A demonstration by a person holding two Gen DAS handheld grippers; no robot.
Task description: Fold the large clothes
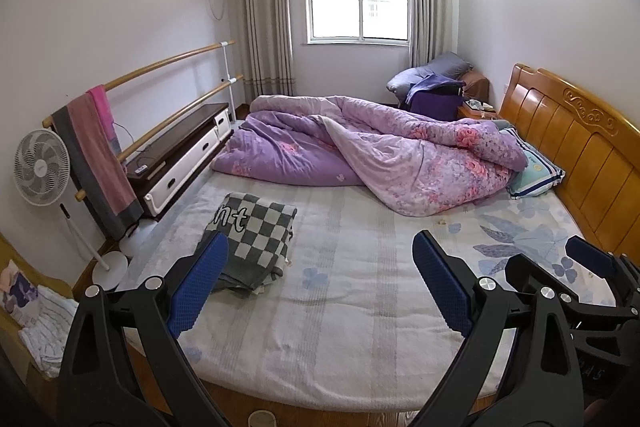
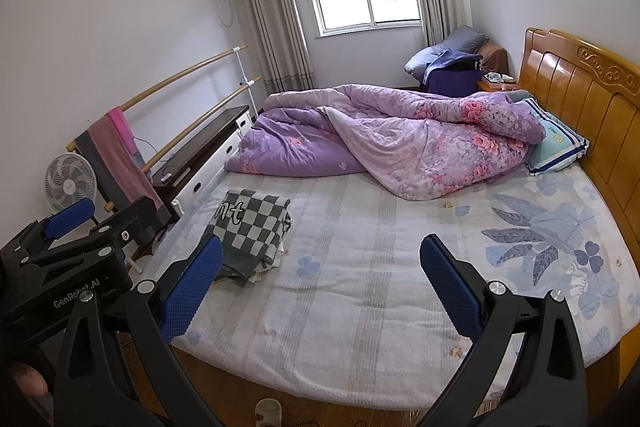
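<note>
A folded grey-and-white checkered garment [image 1: 250,233] [image 2: 250,227] with dark lettering lies on top of a small pile near the left side of the bed [image 1: 340,307] [image 2: 352,307]. My left gripper [image 1: 320,283] is held above the bed's front edge, open, with nothing between its blue pads; the garment sits just beyond its left finger [image 1: 200,283]. My right gripper [image 2: 320,287] hovers beside it, also open and empty. Each gripper shows at the edge of the other's view: the right gripper [image 1: 560,267] and the left gripper [image 2: 96,223].
A crumpled purple floral quilt [image 1: 380,147] [image 2: 392,143] fills the far half of the bed, a pillow [image 1: 532,167] by the wooden headboard [image 1: 580,147]. Left of the bed stand a fan [image 1: 40,167], a rail with towels [image 1: 96,155] and a low cabinet [image 1: 180,155].
</note>
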